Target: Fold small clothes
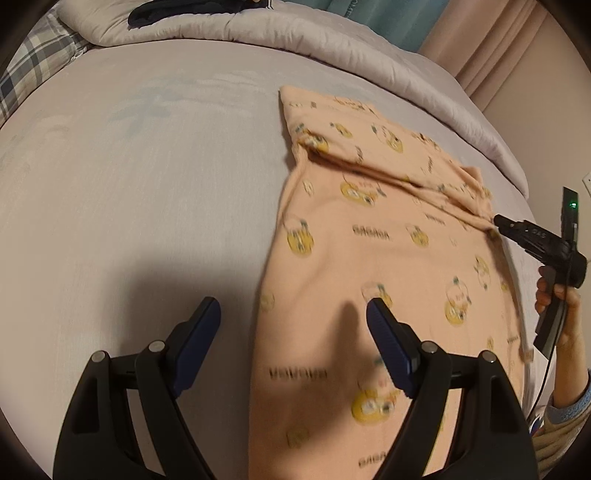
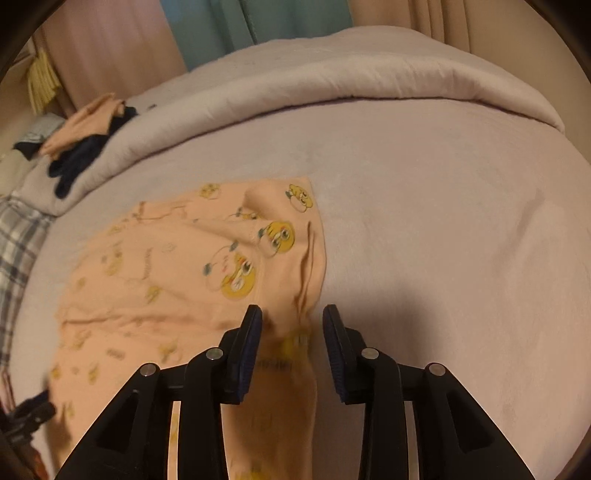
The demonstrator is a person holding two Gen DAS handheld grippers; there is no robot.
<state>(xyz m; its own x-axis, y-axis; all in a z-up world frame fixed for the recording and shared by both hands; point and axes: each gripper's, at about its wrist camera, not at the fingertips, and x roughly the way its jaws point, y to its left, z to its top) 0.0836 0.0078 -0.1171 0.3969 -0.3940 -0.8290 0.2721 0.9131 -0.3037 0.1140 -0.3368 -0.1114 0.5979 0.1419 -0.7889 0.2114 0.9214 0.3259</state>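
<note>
Lying flat on grey bed sheet (image 1: 129,184): peach printed garment (image 1: 369,240), one sleeve folded across body. Left gripper (image 1: 293,321): jaws held wide, nothing between them, poised over garment's left edge. Right gripper (image 2: 291,325): jaws parted, sleeve fabric seen between pads, not pinched. Pile of other clothes (image 2: 81,136) noted on rolled duvet (image 2: 295,81). Risk: sleeve fold undone if fabric is snagged by withdrawing pad; crooked fold if edge is missed.

Bed: pale grey sheet (image 1: 147,177), smooth, filling most of both views
Duvet: light grey (image 2: 332,85), rolled back along far edge
Pillow: plaid (image 1: 33,70)
Curtains: pink (image 1: 498,51), teal (image 2: 229,33)
Light: warm, dim
</note>
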